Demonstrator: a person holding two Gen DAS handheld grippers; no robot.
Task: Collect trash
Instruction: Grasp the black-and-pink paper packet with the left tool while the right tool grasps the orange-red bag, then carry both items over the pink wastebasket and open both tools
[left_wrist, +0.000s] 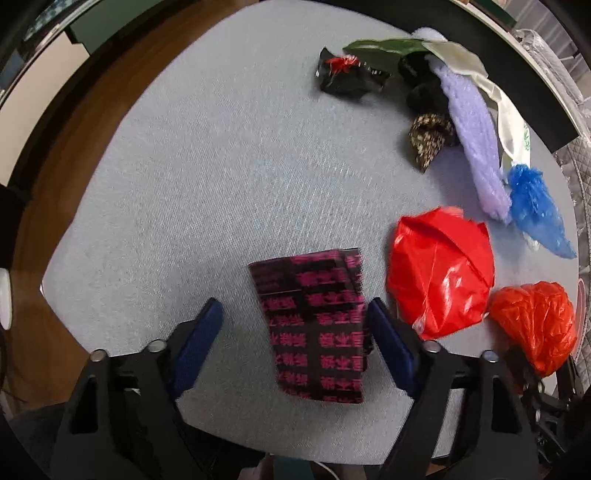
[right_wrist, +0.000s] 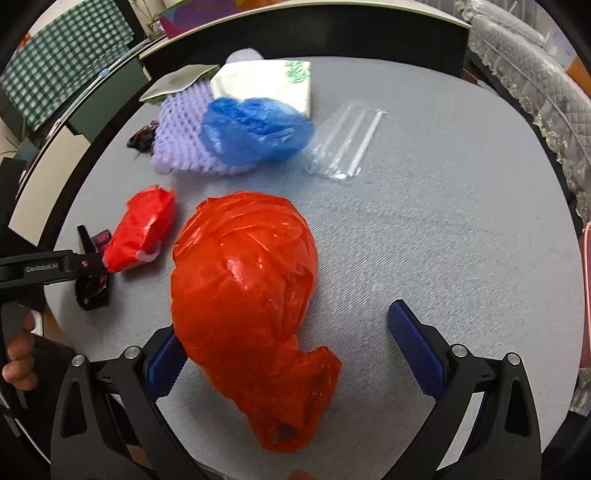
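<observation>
Orange-red crumpled plastic bag (right_wrist: 243, 295) lies on the grey cloth table (right_wrist: 443, 229) between the spread right tool (right_wrist: 284, 332), long axis near-to-far, touching its left pad, while the spread left tool (left_wrist: 295, 321) straddles a black-and-pink printed packet (left_wrist: 314, 325), unpinched.

There are two red bags, one big (right_wrist: 243, 295) and one small (right_wrist: 142, 229); one blue bag (right_wrist: 255, 131); one purple knit cloth (right_wrist: 181, 122); one clear bag (right_wrist: 345, 142); one white pack (right_wrist: 266, 81); two black wrappers, one with pink words (left_wrist: 314, 325), one crumpled (left_wrist: 347, 75).
</observation>
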